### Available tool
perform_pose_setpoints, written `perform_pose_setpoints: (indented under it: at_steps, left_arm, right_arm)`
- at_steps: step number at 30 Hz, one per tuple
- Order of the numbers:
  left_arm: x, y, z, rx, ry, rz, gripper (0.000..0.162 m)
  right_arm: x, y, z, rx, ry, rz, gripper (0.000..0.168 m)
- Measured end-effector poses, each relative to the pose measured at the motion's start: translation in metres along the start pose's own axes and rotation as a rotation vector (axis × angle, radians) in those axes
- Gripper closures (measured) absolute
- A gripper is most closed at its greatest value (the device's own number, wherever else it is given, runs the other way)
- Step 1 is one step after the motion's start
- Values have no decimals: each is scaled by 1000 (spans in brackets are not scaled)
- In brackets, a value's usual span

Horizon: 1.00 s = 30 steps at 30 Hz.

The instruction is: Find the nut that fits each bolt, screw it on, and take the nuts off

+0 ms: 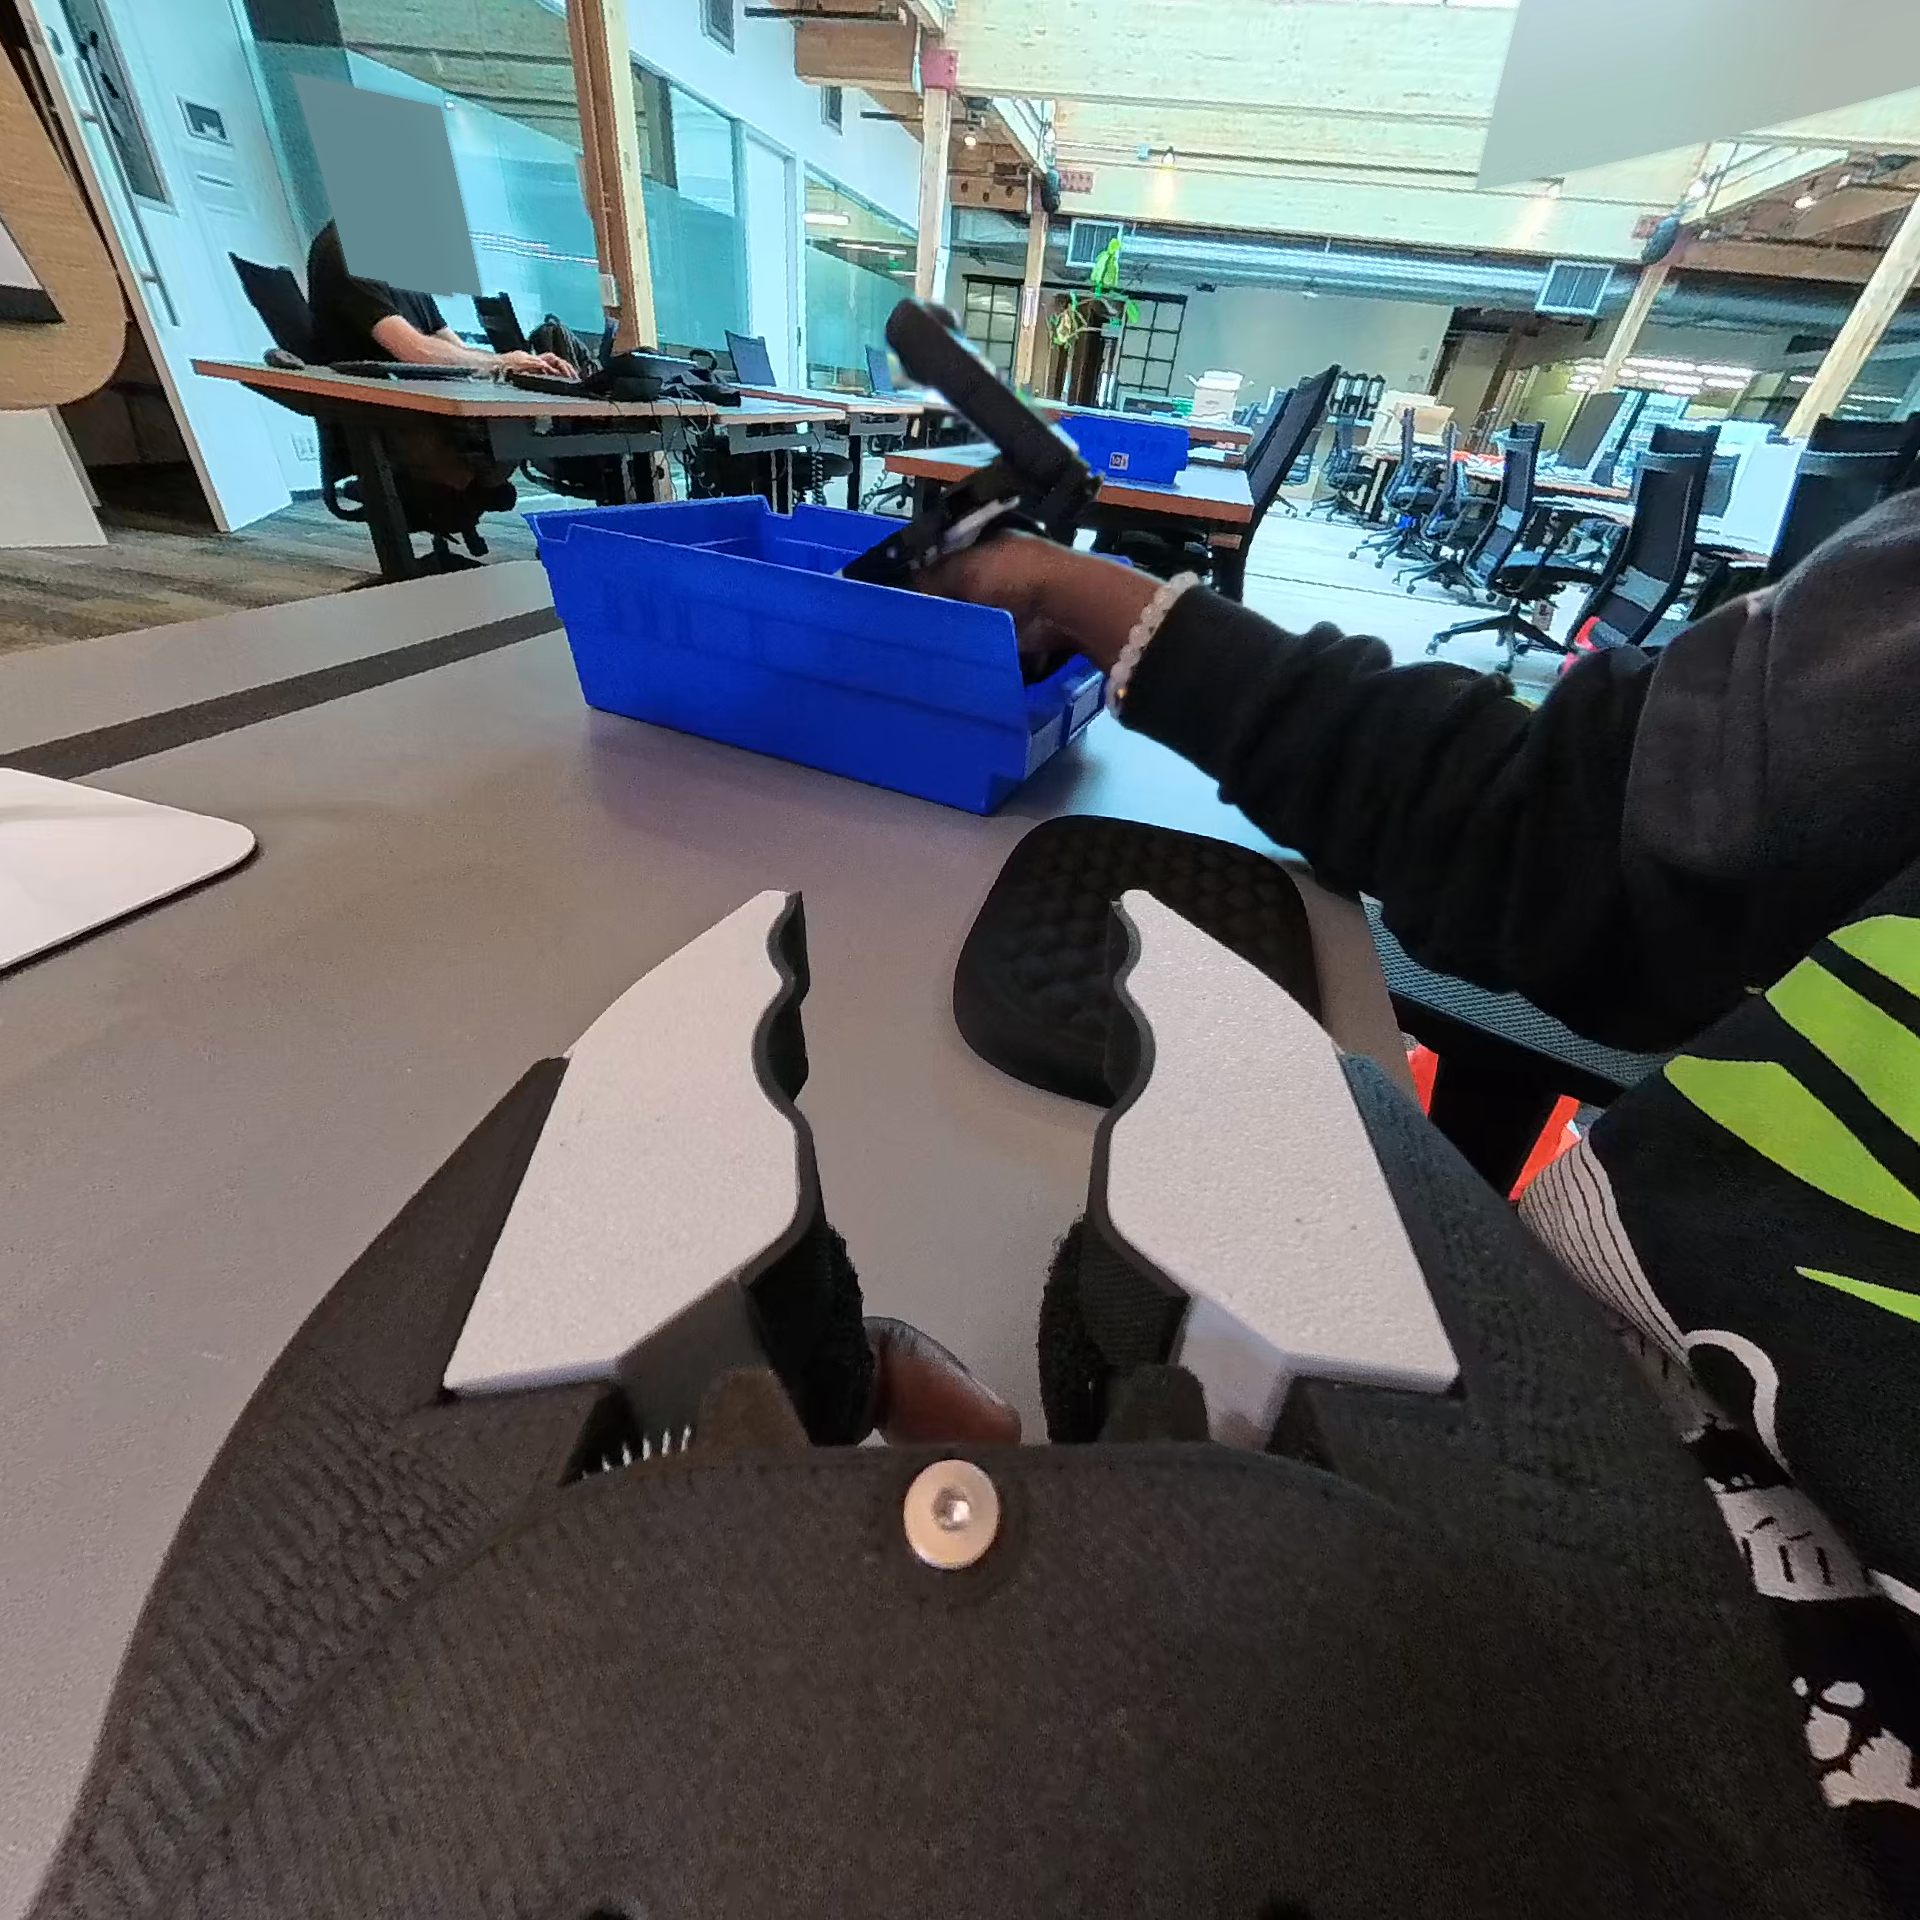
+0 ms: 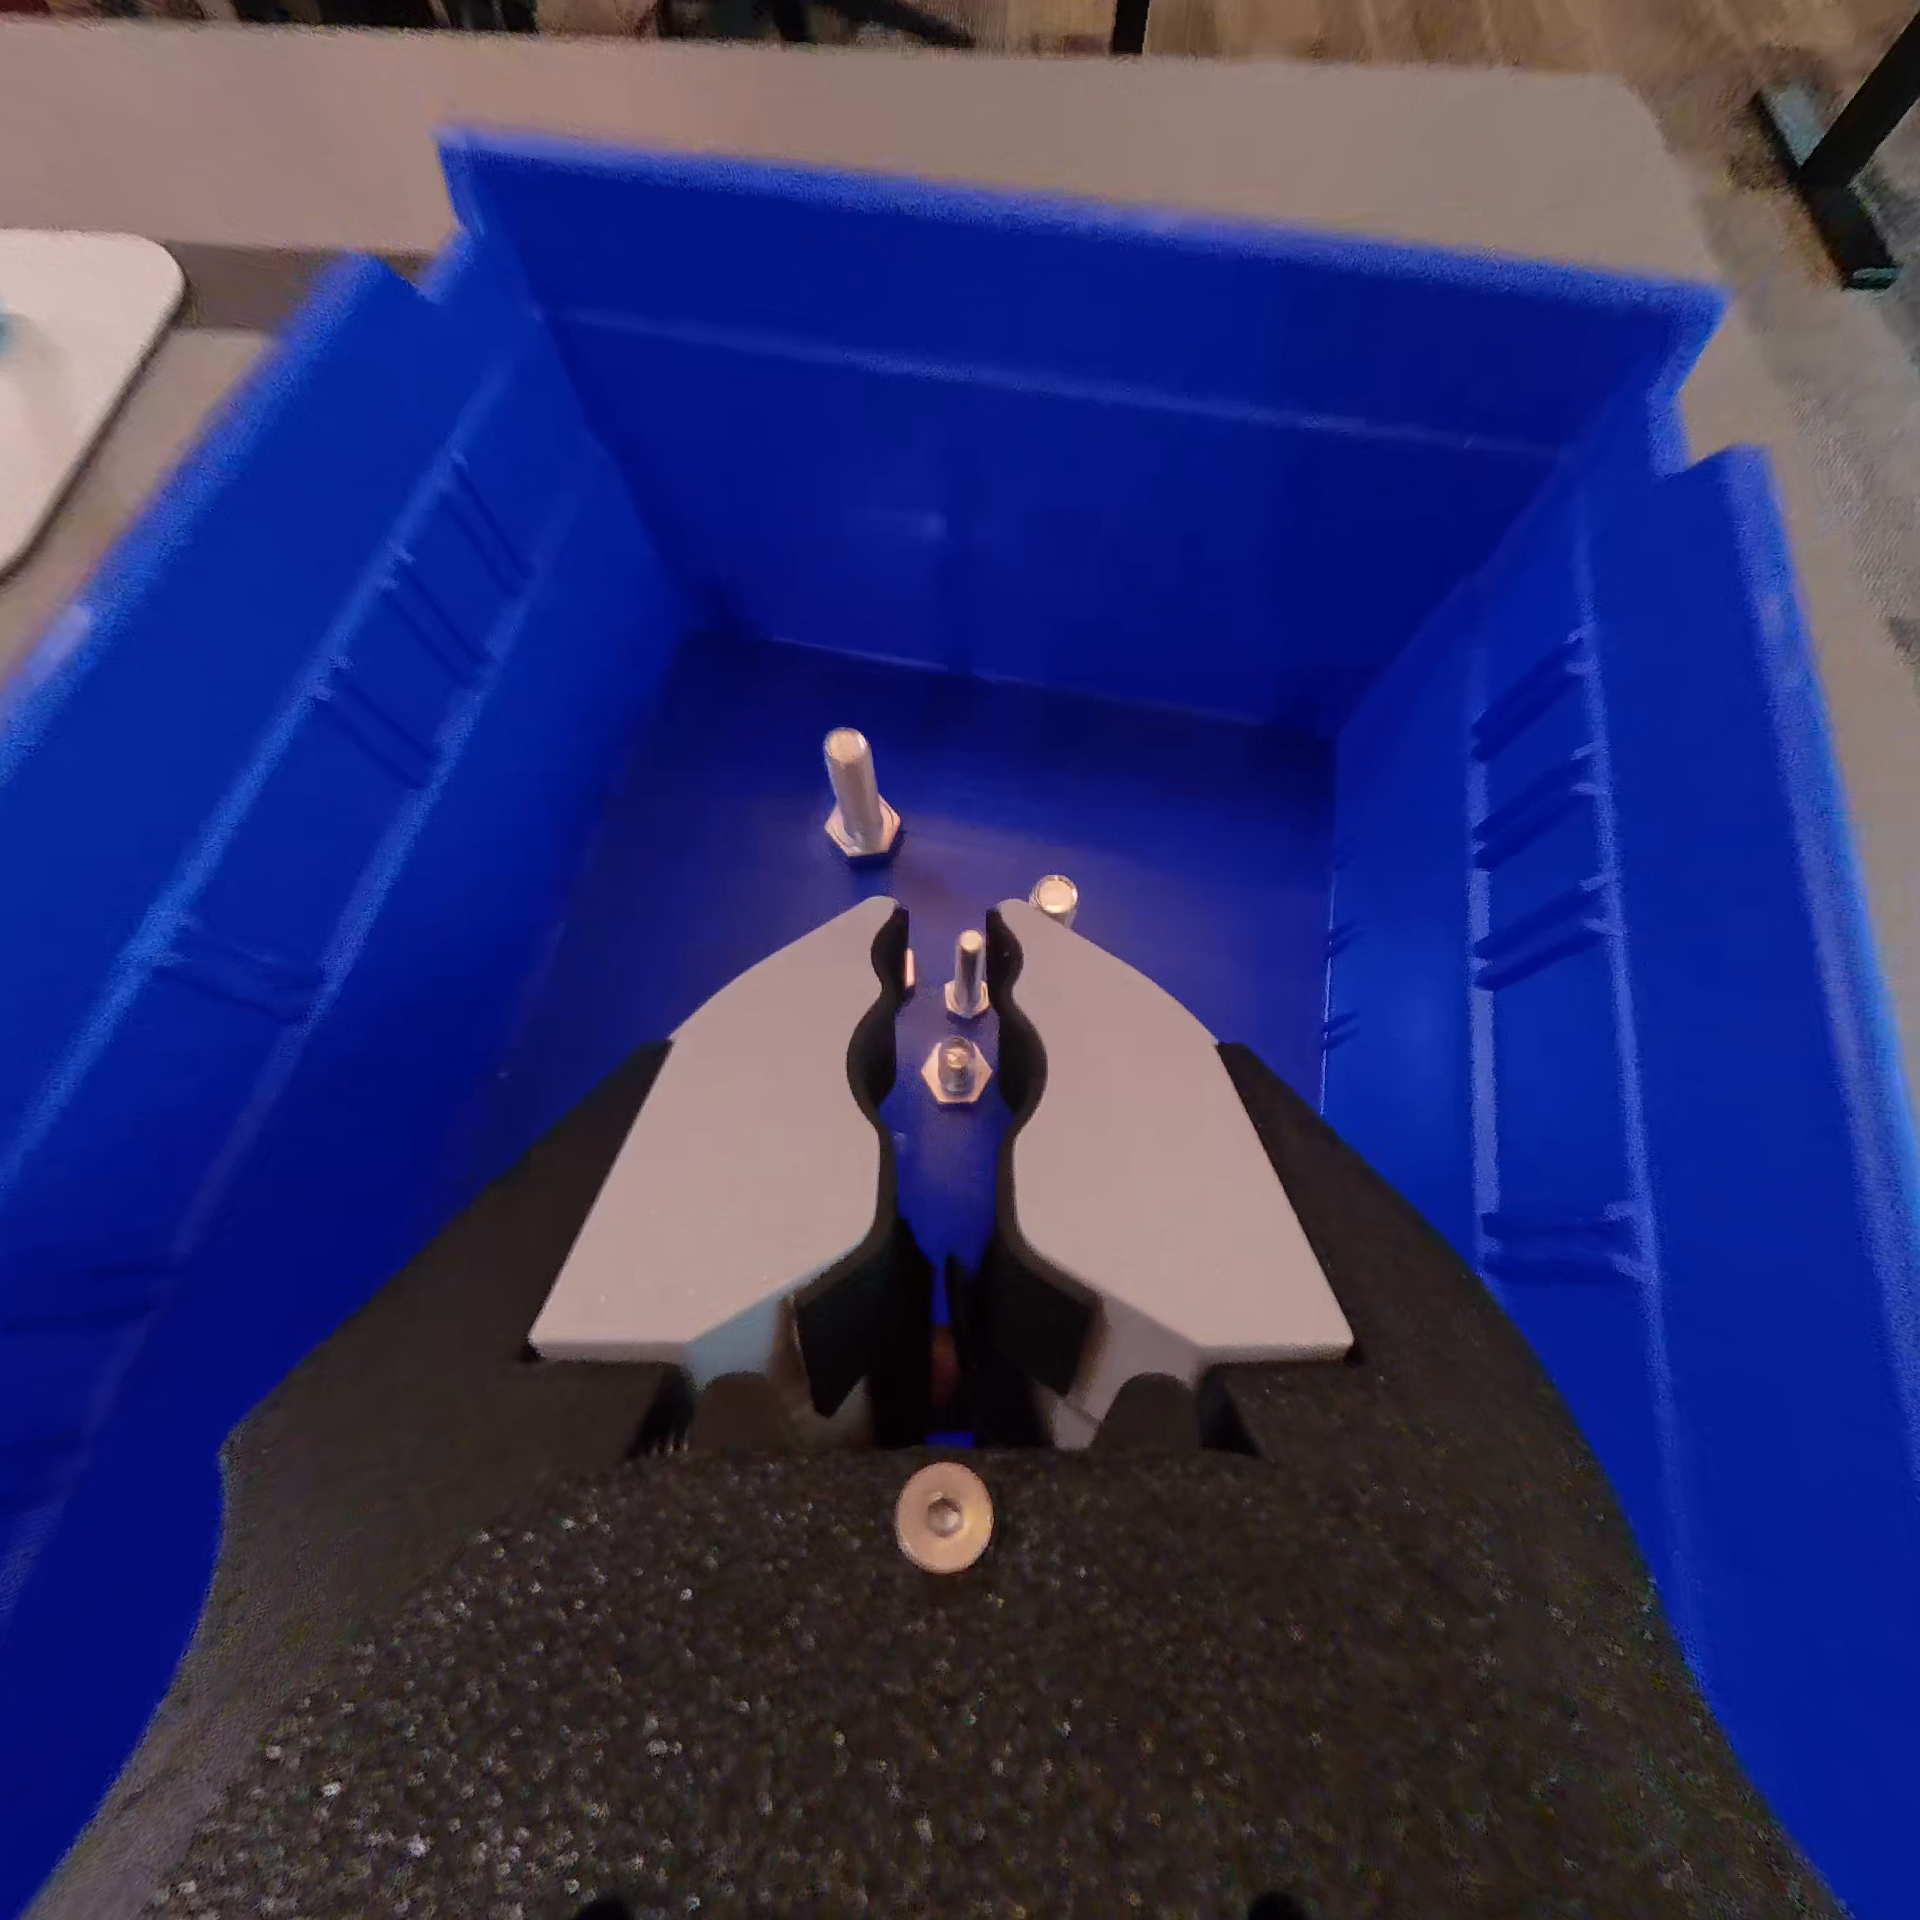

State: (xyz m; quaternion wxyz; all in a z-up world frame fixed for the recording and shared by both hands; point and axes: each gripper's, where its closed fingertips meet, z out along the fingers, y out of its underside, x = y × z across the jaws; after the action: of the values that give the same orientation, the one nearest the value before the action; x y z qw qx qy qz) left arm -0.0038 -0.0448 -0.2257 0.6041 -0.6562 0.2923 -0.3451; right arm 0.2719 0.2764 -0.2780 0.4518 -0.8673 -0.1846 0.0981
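Observation:
The blue bin [image 2: 1039,436] holds several silver bolts standing on their heads. A large bolt [image 2: 860,800] stands at the back. A thin bolt [image 2: 966,971] and a short hex-headed piece [image 2: 954,1075] show in the gap between my right gripper's fingers. Another bolt [image 2: 1052,896] peeks out past the right fingertip. My right gripper [image 2: 945,914] is inside the bin above them, narrowly open and empty. My left gripper [image 1: 956,914] is open and empty over the grey table [image 1: 416,935], short of the bin [image 1: 790,644]. The right gripper [image 1: 987,488] shows there, dipping into the bin.
A black padded wrist rest [image 1: 1049,966] lies just beyond my left gripper's right finger. A white flat object [image 1: 94,852] sits at the table's left, also in the right wrist view [image 2: 73,343]. The person's dark sleeve [image 1: 1455,790] crosses the right side. Desks and chairs stand behind. Some 45 centimeters of space lies between my two pairs of fingers.

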Motion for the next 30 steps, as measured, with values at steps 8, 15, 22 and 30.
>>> perform_pose_setpoints:
  at_steps: [8,15,22,30]
  left_arm:
    - [-1,-5,-2,14,-10,12,107]
    - [1,-12,-4,30,-14,23,107]
    - [-7,-59,-31,136,-42,-73,107]
    - [-131,-133,-141,58,-577,130,109]
  right_arm:
    - [-101,-72,-97,406,-227,-52,121]
    - [-212,-56,-172,590,-526,-78,109]
    - [-254,4,-167,579,-525,-206,114]
    - [-254,25,-152,555,-473,-212,119]
